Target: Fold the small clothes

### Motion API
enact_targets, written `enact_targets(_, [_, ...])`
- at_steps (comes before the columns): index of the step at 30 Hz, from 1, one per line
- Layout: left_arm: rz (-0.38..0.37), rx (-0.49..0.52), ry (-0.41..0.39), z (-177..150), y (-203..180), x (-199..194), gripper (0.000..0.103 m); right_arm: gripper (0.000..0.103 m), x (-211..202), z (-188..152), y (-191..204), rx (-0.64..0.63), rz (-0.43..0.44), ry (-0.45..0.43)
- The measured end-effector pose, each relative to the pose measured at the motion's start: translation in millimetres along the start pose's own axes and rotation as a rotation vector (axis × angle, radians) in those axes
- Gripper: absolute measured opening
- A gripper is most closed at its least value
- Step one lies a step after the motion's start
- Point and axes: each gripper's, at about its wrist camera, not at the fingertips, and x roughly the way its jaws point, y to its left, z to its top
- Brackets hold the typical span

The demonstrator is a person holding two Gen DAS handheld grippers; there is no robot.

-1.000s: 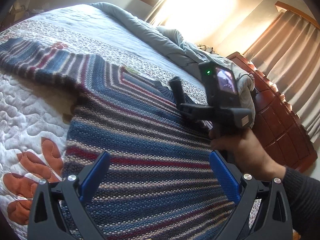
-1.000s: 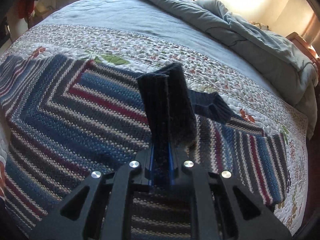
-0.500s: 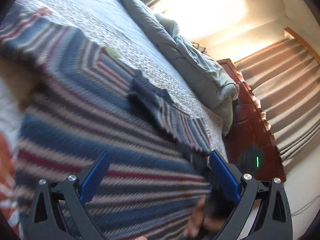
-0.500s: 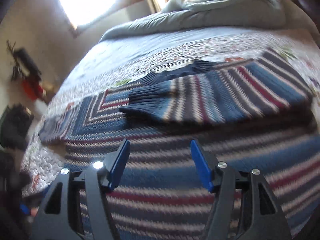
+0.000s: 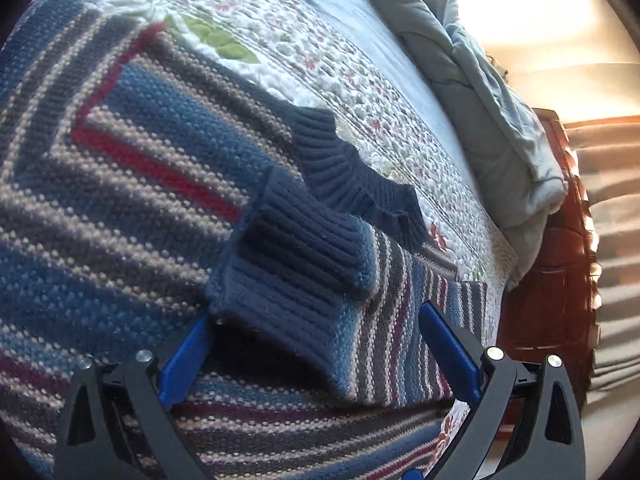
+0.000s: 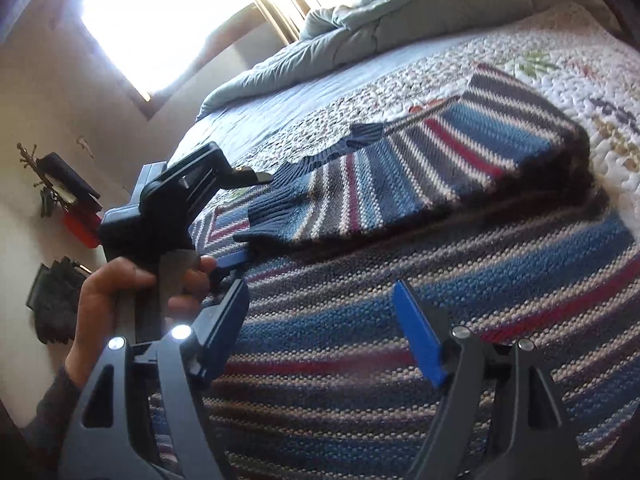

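Observation:
A striped knit sweater (image 5: 132,208) in blue, grey, cream and red lies flat on the quilted bed. Its right sleeve (image 6: 440,168) is folded across the body, with the ribbed navy cuff (image 5: 296,264) lying near the navy collar (image 5: 344,176). My left gripper (image 5: 316,344) is open, its blue fingers straddling the cuff end just above the sweater; it also shows in the right wrist view (image 6: 240,256). My right gripper (image 6: 324,320) is open and empty above the sweater's lower body.
The floral quilt (image 5: 360,80) covers the bed, with a bunched grey duvet (image 5: 500,120) at its far side. A wooden dresser (image 5: 560,280) and curtains stand to the right. A wall shelf with dark items (image 6: 68,196) hangs to the left.
My right gripper has let go of the sleeve cuff, opened and pulled back over the lower body. My left gripper has moved in close to the cuff of the folded sleeve.

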Motion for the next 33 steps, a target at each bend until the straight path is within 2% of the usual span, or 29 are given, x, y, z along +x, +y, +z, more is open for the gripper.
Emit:
enact_targets(1, [0.028,0.011,-0.001,-1,-3,1,0.096,0.075,-1,0,0,0.007,0.011,0.001])
enact_targets(2, [0.063,0.026,-0.004,-1,-7,1,0.086,0.075,-1,0,2,0.006,0.019,0.004])
enact_targets(3, [0.089,0.046,-0.017,-2,-12,-1,0.082,0.075,-2,-1,3,0.003,0.025,0.006])
enact_targets(4, [0.107,0.058,-0.037,-4,-14,-4,0.069,0.075,-3,-1,6,-0.002,0.037,0.007])
enact_targets(5, [0.116,0.068,-0.045,-2,-15,-6,0.046,0.075,-3,-2,8,-0.005,0.041,0.007])
enact_targets(7, [0.128,0.093,-0.040,-1,-17,-6,0.023,0.076,-3,-1,9,-0.005,0.049,0.002])
enact_targets(8, [0.144,0.103,-0.041,-1,-17,-7,0.016,0.076,-4,-1,8,-0.005,0.046,-0.003])
enact_targets(11, [0.159,0.126,-0.057,0,-15,-14,0.010,0.076,-4,0,2,0.023,0.038,-0.003])
enact_targets(17, [0.192,0.232,-0.154,-3,-35,-45,0.009,0.076,-4,-1,0,0.023,0.041,0.000])
enact_targets(21, [0.213,0.265,-0.182,1,-36,-66,0.009,0.076,-3,-1,2,0.023,0.047,0.003])
enact_targets(25, [0.233,0.245,-0.193,3,-14,-81,0.009,0.076,-1,-2,3,0.027,0.049,0.010])
enact_targets(29, [0.210,0.181,-0.184,7,14,-77,0.009,0.076,2,-3,7,0.011,0.046,0.017])
enact_targets(33, [0.194,0.158,-0.180,6,33,-71,0.009,0.076,2,-3,8,0.009,0.042,0.016])
